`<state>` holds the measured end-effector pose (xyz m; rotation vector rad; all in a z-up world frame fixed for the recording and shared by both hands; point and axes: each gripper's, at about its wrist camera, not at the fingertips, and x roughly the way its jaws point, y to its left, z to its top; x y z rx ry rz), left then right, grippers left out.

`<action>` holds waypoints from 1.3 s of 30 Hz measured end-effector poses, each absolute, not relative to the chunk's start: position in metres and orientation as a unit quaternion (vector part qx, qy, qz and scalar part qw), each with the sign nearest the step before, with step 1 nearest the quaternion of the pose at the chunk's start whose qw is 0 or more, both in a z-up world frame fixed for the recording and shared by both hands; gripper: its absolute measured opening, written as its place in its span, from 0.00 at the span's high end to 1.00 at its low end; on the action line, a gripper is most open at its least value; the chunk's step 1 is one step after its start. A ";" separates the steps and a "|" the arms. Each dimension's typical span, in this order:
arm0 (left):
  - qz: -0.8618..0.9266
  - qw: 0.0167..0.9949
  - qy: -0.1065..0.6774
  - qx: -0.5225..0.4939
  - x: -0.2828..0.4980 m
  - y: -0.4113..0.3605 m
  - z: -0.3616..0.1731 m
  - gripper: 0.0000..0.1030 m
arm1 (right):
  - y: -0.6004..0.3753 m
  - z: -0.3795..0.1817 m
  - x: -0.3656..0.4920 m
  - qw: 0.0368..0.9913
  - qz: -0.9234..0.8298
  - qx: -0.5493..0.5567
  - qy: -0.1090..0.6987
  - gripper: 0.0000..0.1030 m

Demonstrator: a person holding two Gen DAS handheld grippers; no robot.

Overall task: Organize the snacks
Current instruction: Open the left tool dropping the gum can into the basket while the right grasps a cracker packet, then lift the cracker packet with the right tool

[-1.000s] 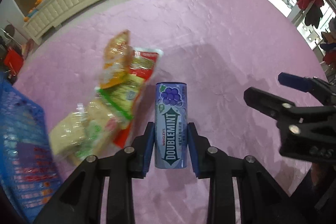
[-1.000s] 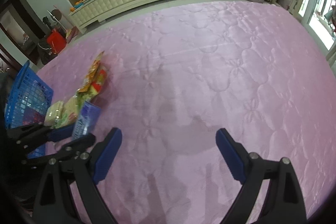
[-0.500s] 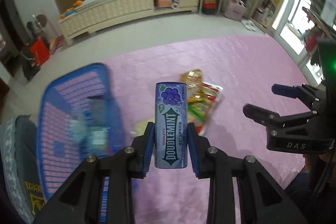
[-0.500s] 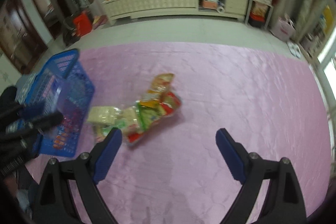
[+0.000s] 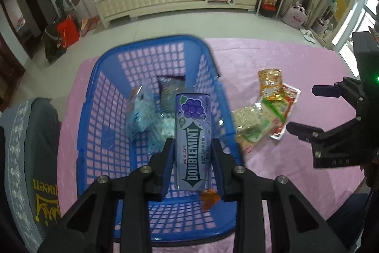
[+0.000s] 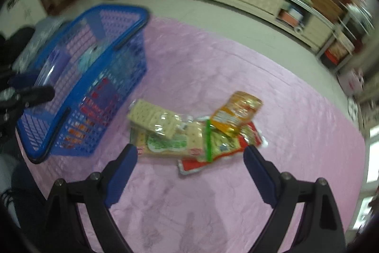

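I've got the left gripper clamped on the purple Doublemint gum canister with the grape print, pads on its two long sides near the lower half, label facing me, and it hangs above the open top of the blue plastic lattice basket. The canister looks rigid and light, with smooth glossy walls, so I judge it could slide if the squeeze eases; a mid-body hold across the flat sides is the right place, and it should survive a short drop. Inside the basket I see clear-wrapped pale blue packets and a dark foil pouch, all blurred. The right gripper has its fingers spread wide and holds nothing, hovering over the pink quilted cloth. Just beside the basket, on its right side, lies the pile left to sort: a clear-wrapped cracker pack, a green-and-white flat snack bag, an orange foil pouch and a red flat packet at the bottom. These are soft, crinkly and light; crackers are brittle, so I'd pinch a bag by its sealed edge, not across the middle. The top ones overlap, so lifting one may drag another.
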<state>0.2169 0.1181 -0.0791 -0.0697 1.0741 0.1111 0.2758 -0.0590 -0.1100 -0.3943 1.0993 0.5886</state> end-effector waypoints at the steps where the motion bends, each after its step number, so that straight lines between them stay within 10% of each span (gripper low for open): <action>1: 0.055 0.854 0.516 -0.039 0.218 0.123 -0.085 0.72 | -0.051 -0.114 0.276 0.789 0.286 -0.191 0.510 0.09; 25: 0.056 0.810 0.579 -0.079 0.230 0.147 -0.143 0.72 | 0.039 -0.217 0.312 0.636 0.447 -0.353 0.521 0.10; 31: 0.047 0.815 0.572 -0.079 0.233 0.149 -0.140 0.63 | 0.032 -0.219 0.314 0.627 0.486 -0.304 0.527 0.45; 39: 0.057 0.827 0.555 -0.074 0.221 0.150 -0.129 0.51 | 0.015 -0.211 0.281 0.660 0.455 -0.324 0.503 0.50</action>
